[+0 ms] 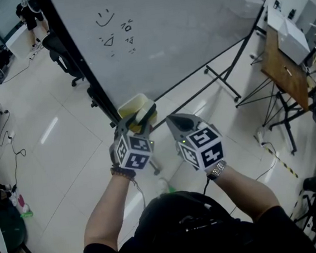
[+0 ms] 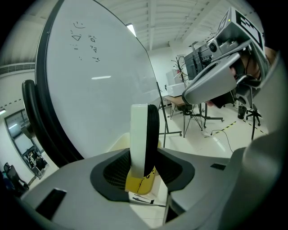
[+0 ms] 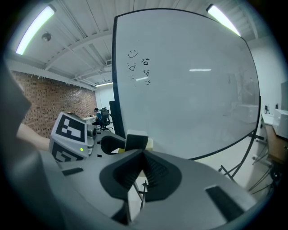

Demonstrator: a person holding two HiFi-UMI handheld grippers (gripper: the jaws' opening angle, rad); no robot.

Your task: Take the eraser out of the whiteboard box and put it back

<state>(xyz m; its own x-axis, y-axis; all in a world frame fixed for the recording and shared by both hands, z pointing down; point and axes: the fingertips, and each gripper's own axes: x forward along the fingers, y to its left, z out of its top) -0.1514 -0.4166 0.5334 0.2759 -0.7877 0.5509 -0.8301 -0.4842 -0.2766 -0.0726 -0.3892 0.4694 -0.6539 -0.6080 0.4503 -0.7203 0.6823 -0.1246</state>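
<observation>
My left tool [image 2: 144, 162] is closed on the eraser [image 2: 144, 134]. The eraser stands up straight between the two pads, with its white side to one pad and its black side to the other. I see the same grip from above, where the left tool [image 1: 140, 118] holds the eraser [image 1: 147, 114] right at the box [image 1: 129, 105].

The box is the pale yellow one that hangs at the bottom edge of the whiteboard [image 1: 181, 31]. Looking along my left tool, the yellow box [image 2: 139, 184] sits just under the eraser. I can't tell if the bottom of the eraser is inside the box or a little above it.

My right tool [image 3: 143, 168] is closed with nothing in it. It waits close beside the left one, near the box [image 1: 171, 123].

So I think the first part is done or almost done, because I have the eraser in my grip. What is left is to lower it into the box, open my left tool, and pull away.
</observation>
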